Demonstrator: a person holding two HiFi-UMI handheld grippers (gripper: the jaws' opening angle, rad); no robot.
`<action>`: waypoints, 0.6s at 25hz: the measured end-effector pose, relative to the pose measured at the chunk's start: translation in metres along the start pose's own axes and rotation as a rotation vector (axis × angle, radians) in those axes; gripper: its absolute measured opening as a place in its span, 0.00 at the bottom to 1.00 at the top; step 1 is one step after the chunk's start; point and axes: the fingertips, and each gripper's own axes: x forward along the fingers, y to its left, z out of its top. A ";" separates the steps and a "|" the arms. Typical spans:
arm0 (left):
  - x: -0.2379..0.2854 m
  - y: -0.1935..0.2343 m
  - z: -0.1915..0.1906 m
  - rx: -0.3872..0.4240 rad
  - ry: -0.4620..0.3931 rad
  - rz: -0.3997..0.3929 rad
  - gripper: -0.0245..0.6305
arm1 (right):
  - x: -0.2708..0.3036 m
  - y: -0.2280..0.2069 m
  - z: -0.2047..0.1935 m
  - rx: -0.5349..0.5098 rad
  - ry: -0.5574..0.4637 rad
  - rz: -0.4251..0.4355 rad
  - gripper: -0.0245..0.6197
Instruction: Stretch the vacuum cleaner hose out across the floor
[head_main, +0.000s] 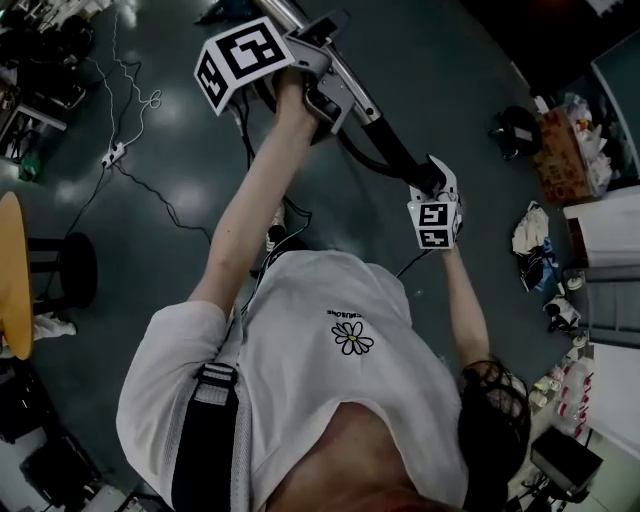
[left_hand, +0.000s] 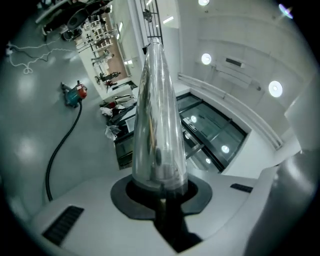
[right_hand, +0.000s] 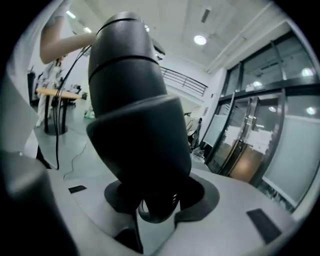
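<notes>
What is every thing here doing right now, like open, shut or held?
metal tube, held up off the floor.
black handle, gripped at the tube's near end.
left gripper, shut on the metal tube.
right gripper, shut on the black handle.
hose, curved, not stretched out.
power strip, lying on the floor.

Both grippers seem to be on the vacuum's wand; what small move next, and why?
Probably lower the wand and pull away: left gripper clamps the chrome tube, right gripper holds the black handle, and the black hose bows slack beneath them.
</notes>
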 end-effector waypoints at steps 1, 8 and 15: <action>0.002 0.007 0.002 -0.024 -0.002 0.018 0.14 | -0.001 0.001 0.000 0.061 0.001 -0.019 0.31; 0.024 0.022 -0.014 -0.013 0.030 0.072 0.15 | 0.012 0.056 -0.036 0.415 0.178 -0.027 0.31; 0.046 0.018 -0.025 0.010 -0.001 0.038 0.17 | 0.012 0.081 -0.043 0.706 0.202 0.009 0.31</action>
